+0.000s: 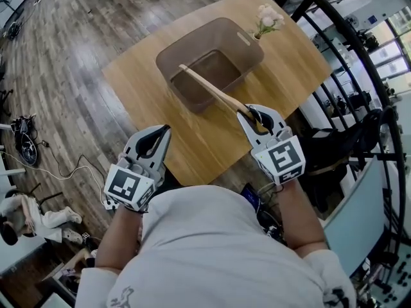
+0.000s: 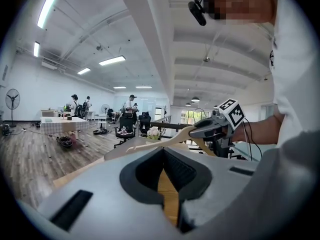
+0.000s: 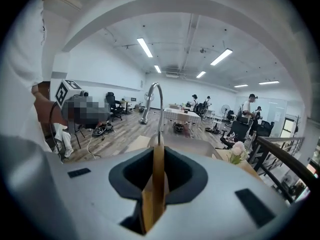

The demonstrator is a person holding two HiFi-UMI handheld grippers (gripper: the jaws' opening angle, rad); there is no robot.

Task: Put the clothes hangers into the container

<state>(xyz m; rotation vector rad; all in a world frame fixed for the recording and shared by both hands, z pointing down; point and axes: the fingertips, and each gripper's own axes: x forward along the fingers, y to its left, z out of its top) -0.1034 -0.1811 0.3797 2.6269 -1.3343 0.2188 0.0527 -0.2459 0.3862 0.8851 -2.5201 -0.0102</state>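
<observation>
A brown plastic container [image 1: 250, 55] stands on the wooden table [image 1: 148, 88]. A single wooden clothes hanger [image 1: 212, 88] is clamped in my right gripper [image 1: 257, 111], near the table's near right edge. The hanger's long arm slants up and left over the container's near rim and into its opening. In the right gripper view the wooden bar [image 3: 155, 184] sits edge-on between the jaws and the metal hook [image 3: 152, 99] rises above them. My left gripper [image 1: 167, 130] hovers at the table's near edge, its tips together and nothing held. From the left gripper view the hanger [image 2: 165, 141] and right gripper [image 2: 210, 126] show ahead.
A small vase of pale flowers [image 1: 268, 19] stands just beyond the container's right corner. A black railing [image 1: 334, 63] runs along the table's right side. Wooden floor [image 1: 58, 76] lies to the left, with cables and bags on it. People and office chairs are far off.
</observation>
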